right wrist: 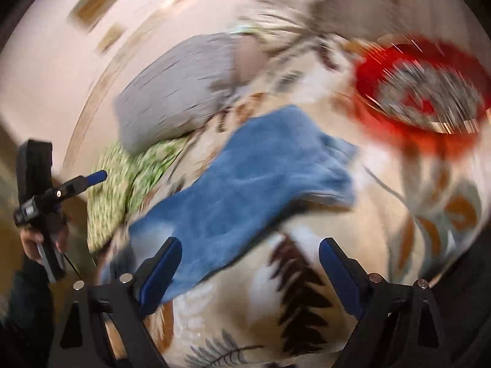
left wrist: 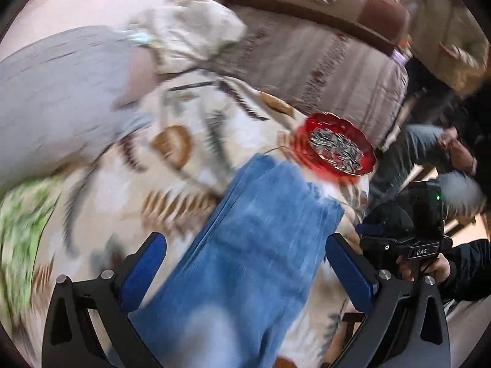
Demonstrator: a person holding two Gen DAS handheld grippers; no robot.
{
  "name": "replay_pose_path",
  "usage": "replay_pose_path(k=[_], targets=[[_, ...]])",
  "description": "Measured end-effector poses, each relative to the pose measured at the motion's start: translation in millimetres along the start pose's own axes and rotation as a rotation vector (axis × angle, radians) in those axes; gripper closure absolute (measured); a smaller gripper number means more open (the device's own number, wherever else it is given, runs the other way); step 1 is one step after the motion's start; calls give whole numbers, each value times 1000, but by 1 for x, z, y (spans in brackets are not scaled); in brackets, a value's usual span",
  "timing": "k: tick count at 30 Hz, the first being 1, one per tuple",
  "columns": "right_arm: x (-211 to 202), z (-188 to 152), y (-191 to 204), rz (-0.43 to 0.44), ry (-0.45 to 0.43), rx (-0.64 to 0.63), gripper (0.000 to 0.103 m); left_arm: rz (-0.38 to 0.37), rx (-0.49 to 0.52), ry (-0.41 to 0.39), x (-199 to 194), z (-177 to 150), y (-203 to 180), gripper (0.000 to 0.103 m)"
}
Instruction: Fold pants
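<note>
Left claw spread wide w/ nothing pinched; blue denim pants, folded into a long strip, lie below betw. its blue pads on leaf-print blanket. Red scalloped glass dish sits ahead-right.
Right claw also spread, empty; pants ahead-left, grey pillow beyond, hand gripping other tool at far left.

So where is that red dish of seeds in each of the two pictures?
Left wrist view: the red dish sits right of centre, just past the far end of the blue pants.
Right wrist view: the red dish is blurred at the upper right, beyond the pants.
Shared landmark: the grey pillow, on the patterned blanket left of the pants in both.
</note>
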State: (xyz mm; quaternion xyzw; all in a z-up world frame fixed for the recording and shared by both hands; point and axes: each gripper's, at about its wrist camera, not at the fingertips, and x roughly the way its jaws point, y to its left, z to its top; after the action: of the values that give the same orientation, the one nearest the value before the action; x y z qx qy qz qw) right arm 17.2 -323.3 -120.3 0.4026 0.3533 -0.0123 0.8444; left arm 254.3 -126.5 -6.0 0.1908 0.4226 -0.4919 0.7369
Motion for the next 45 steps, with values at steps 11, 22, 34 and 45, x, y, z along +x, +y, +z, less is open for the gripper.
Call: replay_pose_path(k=[11, 22, 34, 45], targets=[[33, 24, -36, 33, -58, 152, 11, -90, 168, 219, 134, 86, -22, 0], [57, 50, -31, -19, -90, 105, 10, -170, 228, 380, 221, 117, -32, 0], [67, 61, -33, -70, -127, 95, 26, -308, 241, 503, 256, 104, -40, 1], [75, 68, -38, -155, -145, 88, 71, -340, 292, 501, 252, 99, -33, 67]])
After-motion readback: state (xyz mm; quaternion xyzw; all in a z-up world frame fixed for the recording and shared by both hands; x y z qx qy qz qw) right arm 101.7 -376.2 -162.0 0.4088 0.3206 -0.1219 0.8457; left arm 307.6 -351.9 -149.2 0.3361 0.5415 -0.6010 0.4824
